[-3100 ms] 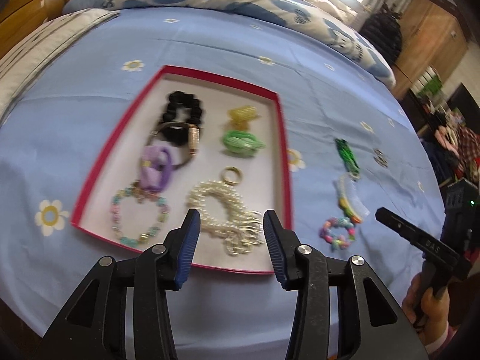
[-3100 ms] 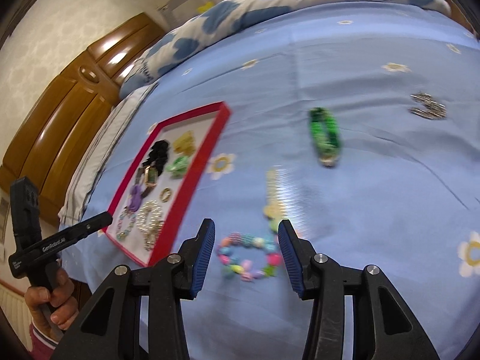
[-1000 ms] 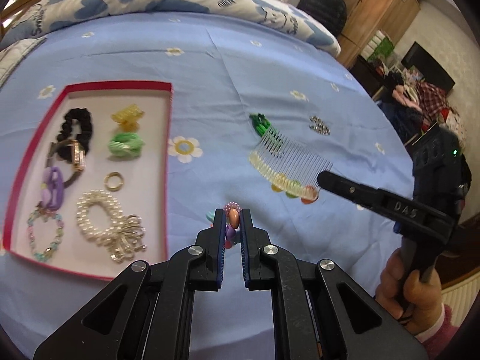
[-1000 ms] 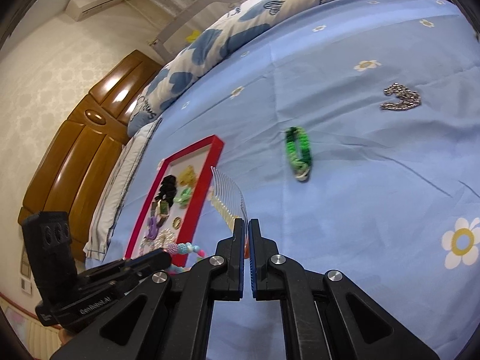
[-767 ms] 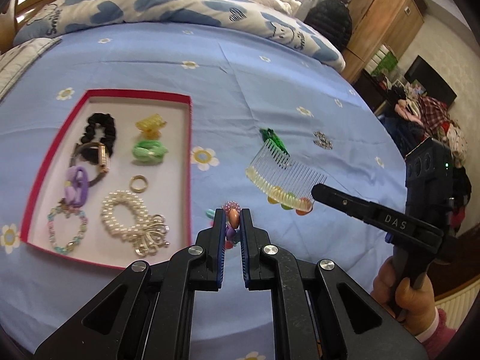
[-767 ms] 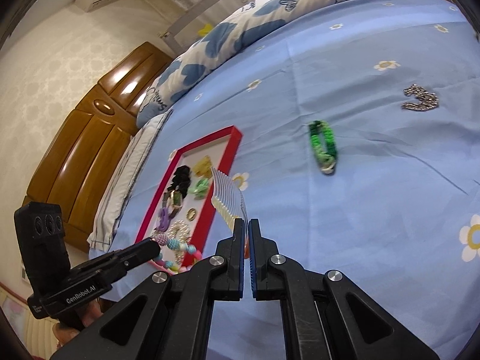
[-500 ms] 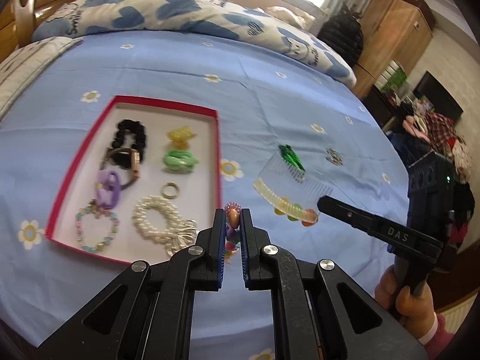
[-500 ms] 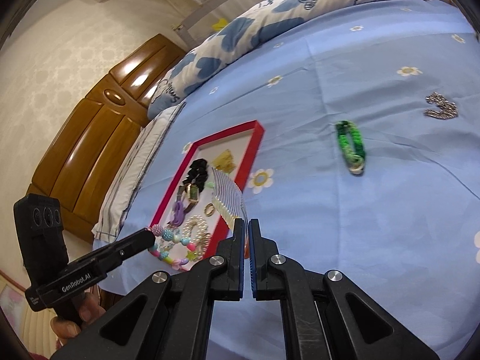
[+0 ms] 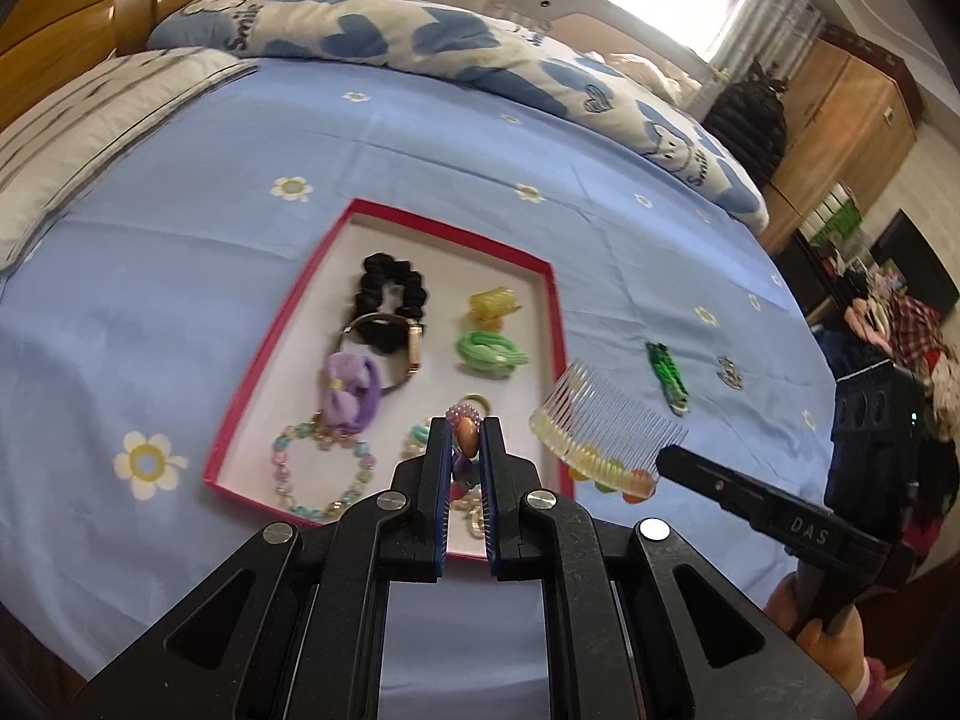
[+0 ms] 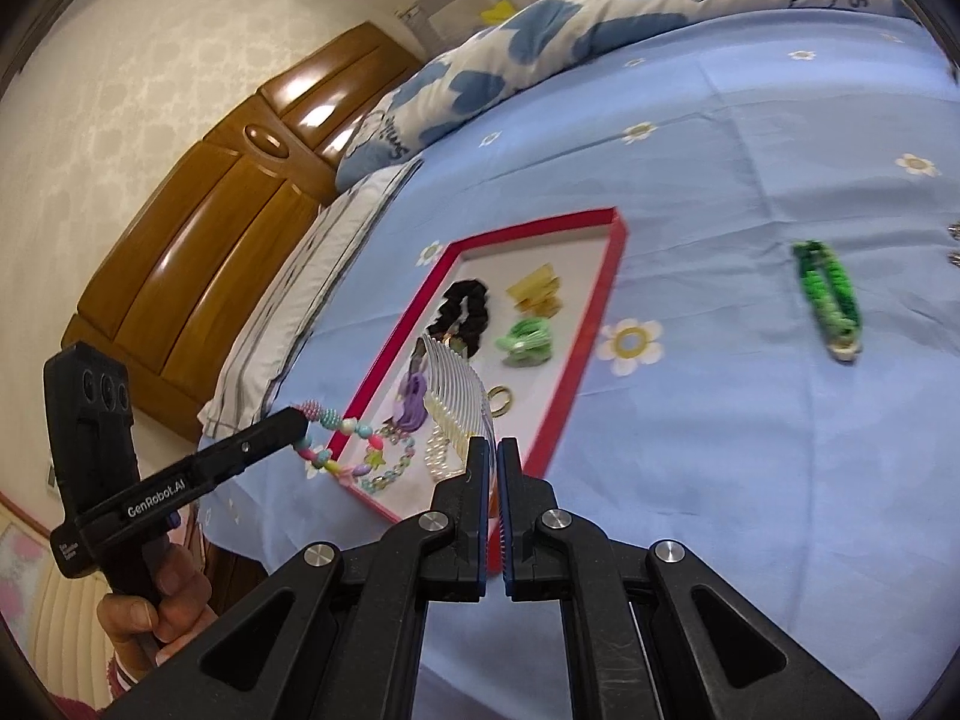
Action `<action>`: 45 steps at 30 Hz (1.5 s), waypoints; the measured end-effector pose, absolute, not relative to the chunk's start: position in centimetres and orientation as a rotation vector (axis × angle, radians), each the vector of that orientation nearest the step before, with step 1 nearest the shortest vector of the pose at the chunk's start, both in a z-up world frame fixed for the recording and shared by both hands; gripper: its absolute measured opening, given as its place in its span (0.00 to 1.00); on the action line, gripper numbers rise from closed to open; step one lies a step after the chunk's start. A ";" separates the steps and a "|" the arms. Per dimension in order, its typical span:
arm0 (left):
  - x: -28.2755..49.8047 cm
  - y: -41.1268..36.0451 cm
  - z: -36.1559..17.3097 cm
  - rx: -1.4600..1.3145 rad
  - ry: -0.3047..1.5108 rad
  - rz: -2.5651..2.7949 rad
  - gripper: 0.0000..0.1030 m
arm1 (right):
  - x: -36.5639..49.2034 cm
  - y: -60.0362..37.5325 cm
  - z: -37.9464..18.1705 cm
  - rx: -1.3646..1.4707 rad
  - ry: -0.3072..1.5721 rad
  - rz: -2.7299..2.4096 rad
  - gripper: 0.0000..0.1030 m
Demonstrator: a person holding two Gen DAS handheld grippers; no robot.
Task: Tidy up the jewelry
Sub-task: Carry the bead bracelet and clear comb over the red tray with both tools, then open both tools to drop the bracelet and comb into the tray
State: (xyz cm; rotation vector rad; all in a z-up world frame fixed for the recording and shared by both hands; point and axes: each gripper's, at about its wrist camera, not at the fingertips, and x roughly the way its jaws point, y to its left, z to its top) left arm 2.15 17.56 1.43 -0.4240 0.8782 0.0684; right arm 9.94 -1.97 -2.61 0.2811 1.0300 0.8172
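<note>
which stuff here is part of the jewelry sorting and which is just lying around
Part of the job:
- red-rimmed white tray
- colourful beaded bracelet in left claw
- clear toothed hair comb in right claw
- green braided bracelet
- small silver chain piece

Just lying about:
- blue heart-print duvet
- striped pillow

Bedsheet (image 9: pixel 180 228): matt blue cloth, flower print. Tray (image 9: pixel 273 336): red rim, matt white paper-like floor. Hair comb (image 9: pixel 606 426): clear glossy plastic. Beaded bracelet (image 10: pixel 336 438): glossy beads. Scrunchie (image 9: pixel 390 300): black cloth. Wardrobe (image 10: pixel 198 240): glossy varnished wood.
</note>
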 end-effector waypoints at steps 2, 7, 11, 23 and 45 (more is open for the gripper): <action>2.1 18.1 1.0 -0.435 0.884 0.075 0.07 | 9.9 -1.1 -2.9 0.271 1.042 0.828 0.02; 2.2 19.0 -0.1 -0.457 0.903 0.085 0.07 | 9.9 0.8 -3.8 0.241 1.076 0.850 0.02; 2.6 19.8 -1.1 -0.474 0.917 0.095 0.07 | 9.9 1.8 -4.6 0.226 1.098 0.858 0.02; 3.1 21.8 -3.6 -0.516 0.961 0.136 0.07 | 10.8 3.4 -6.4 0.220 1.148 0.861 0.02; 3.7 22.8 -5.5 -0.482 1.012 0.193 0.08 | 12.5 4.7 -7.6 0.158 1.180 0.822 0.11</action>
